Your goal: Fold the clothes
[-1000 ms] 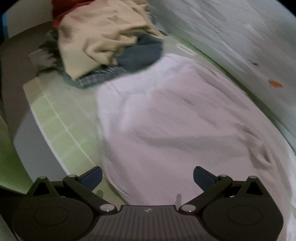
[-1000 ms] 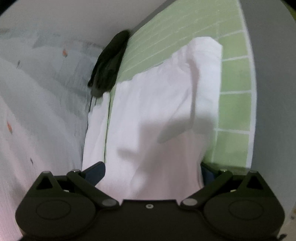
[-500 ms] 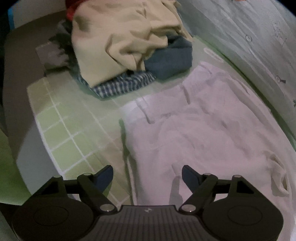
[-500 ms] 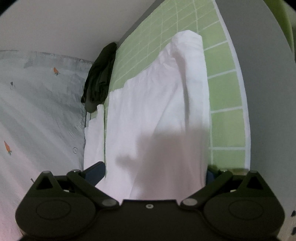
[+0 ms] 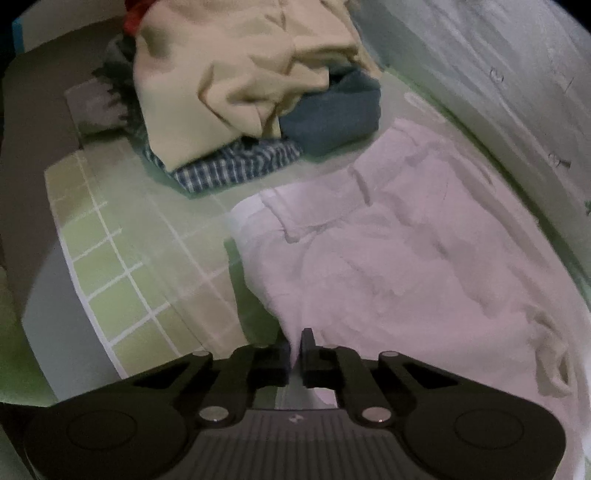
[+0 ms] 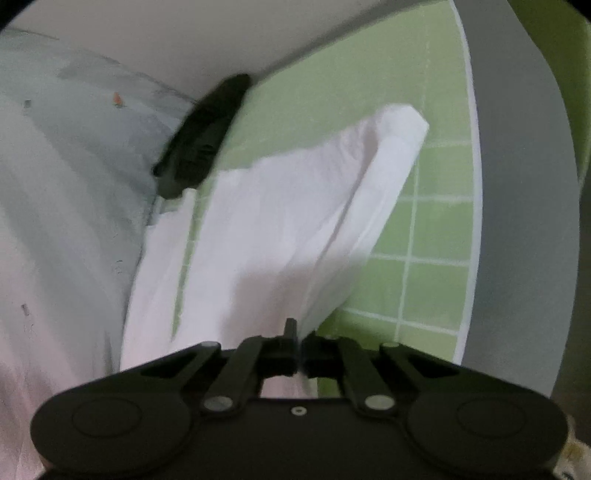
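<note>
both jaws are pinched closed on the white garment [image 5: 406, 266], spread flat on the green gridded surface [image 5: 122, 280]: the left gripper [image 5: 295, 345] grips its near edge, the right gripper [image 6: 297, 341] its near edge too. a heap of clothes [image 5: 240, 81] sits at 11 o'clock in the left view.

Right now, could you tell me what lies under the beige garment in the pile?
Under the beige garment a blue plaid cloth and a dark blue garment stick out, with something red behind. Whatever else it covers is hidden.
</note>
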